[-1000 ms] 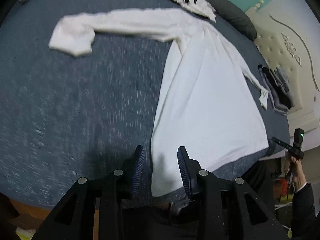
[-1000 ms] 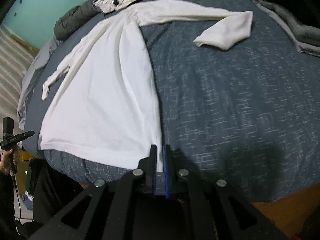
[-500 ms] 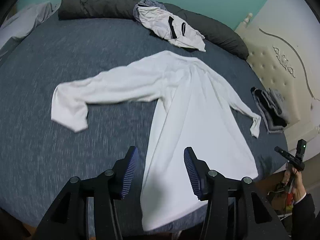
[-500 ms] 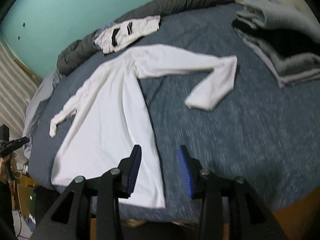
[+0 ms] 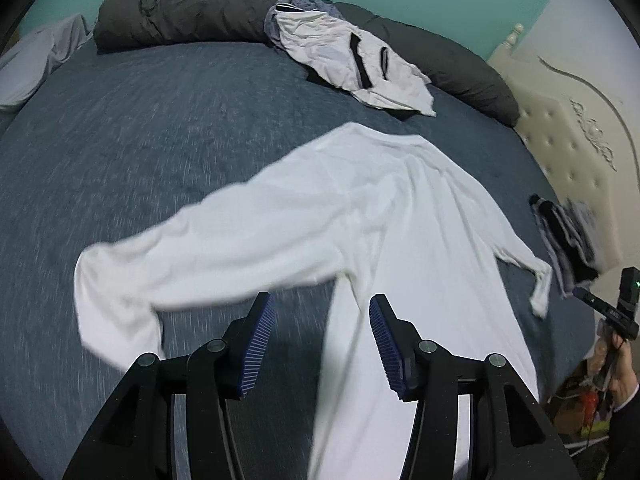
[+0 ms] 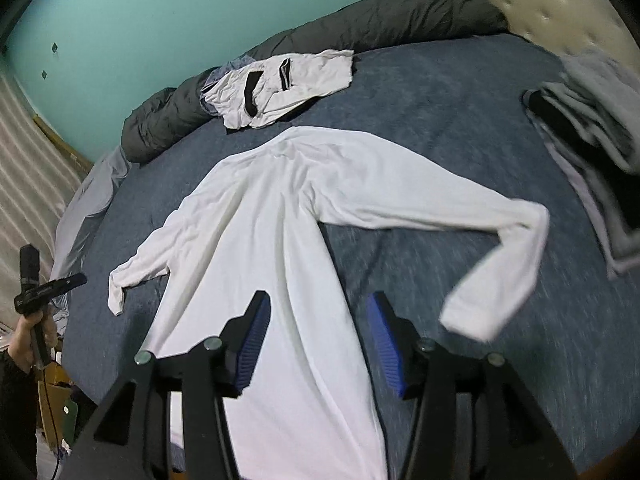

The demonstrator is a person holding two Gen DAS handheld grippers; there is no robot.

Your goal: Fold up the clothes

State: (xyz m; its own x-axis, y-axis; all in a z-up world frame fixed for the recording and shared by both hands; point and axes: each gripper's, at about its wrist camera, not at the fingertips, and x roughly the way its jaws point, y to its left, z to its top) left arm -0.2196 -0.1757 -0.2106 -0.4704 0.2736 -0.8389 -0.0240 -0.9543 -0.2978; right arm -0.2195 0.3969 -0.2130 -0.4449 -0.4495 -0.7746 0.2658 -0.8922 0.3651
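A white long-sleeved shirt lies spread flat on the blue-grey bed, collar far, hem near. In the left wrist view one sleeve stretches left and bends back at the cuff. My left gripper hovers open above the shirt's side edge, with nothing between its blue pads. In the right wrist view the shirt runs up the middle and its sleeve reaches right. My right gripper hangs above the shirt's edge, its jaws opening, and holds nothing.
A crumpled white garment with black stripes lies at the far side against a dark rolled duvet. A folded grey and black pile sits by the cream headboard. A hand holds a black device beside the bed.
Both grippers let go of the shirt's hem, opened, and rose back from it. The views now take in the whole shirt and the far wall.
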